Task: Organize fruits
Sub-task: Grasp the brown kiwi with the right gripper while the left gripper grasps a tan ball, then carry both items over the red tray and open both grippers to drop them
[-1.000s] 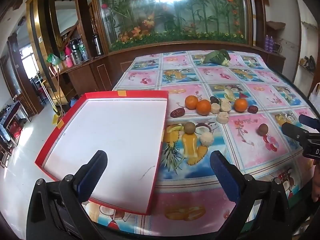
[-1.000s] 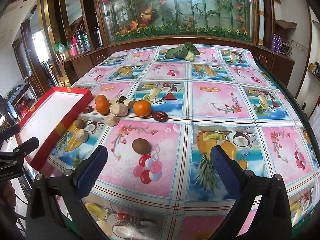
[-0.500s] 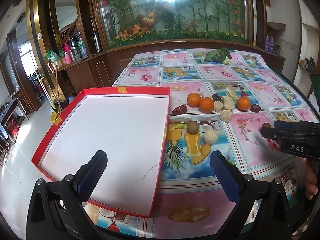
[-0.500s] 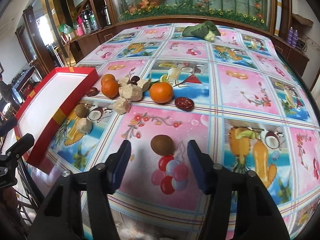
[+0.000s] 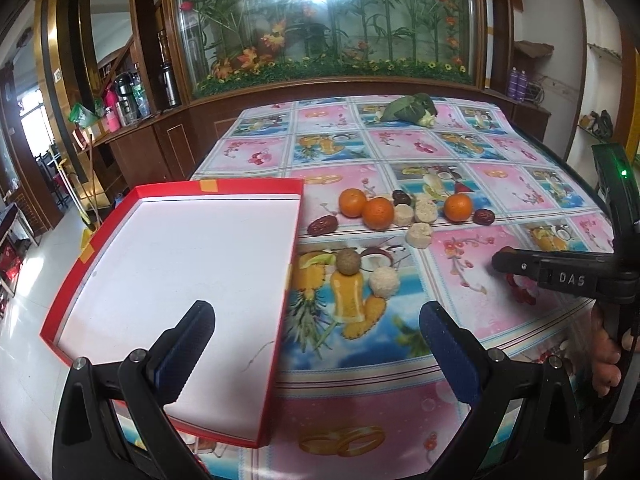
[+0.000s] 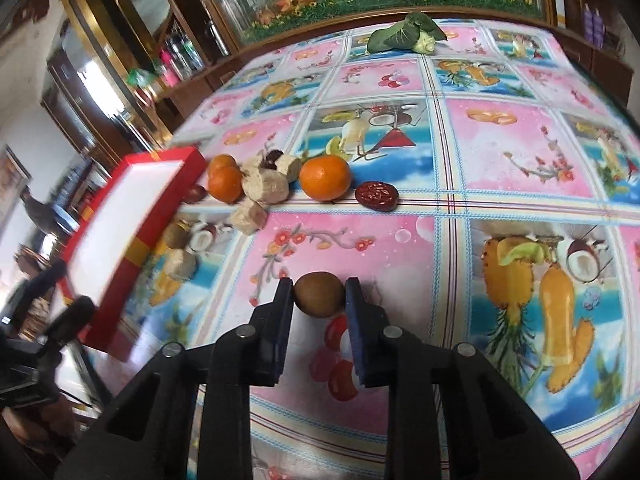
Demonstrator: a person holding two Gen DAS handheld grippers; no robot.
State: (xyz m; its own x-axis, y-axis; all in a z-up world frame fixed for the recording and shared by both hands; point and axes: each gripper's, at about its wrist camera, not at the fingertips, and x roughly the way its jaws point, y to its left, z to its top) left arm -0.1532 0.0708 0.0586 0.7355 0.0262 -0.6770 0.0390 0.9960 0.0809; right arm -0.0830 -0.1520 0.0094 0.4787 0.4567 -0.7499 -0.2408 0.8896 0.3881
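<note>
Right gripper [image 6: 320,300]: jaws closed in from wide open a second ago and now clamp a brown kiwi [image 6: 319,294], one pad on each side. The kiwi sits on the tablecloth [image 6: 500,152], over the printed cherries, well apart from the other fruit. Whether it has left the surface cannot be told.

Left gripper [image 5: 316,340]: jaws wide apart, holding nothing, position hardly changed, hovering over the near edge of the red box [image 5: 292,240].

Red box: white inside, nothing in it, lying at the table's left side.

Remaining items: three oranges, the nearest to the kiwi at [image 6: 325,178], pale cut chunks [image 6: 266,186], dark red dates [image 6: 377,195] and a second kiwi [image 5: 349,262], all loose on the cloth between the gripped kiwi and the box.

Assessment: sorting has only begun. The grip appears secured; next comes a lift and carry leftward to the box. Round fruit may slip.
</note>
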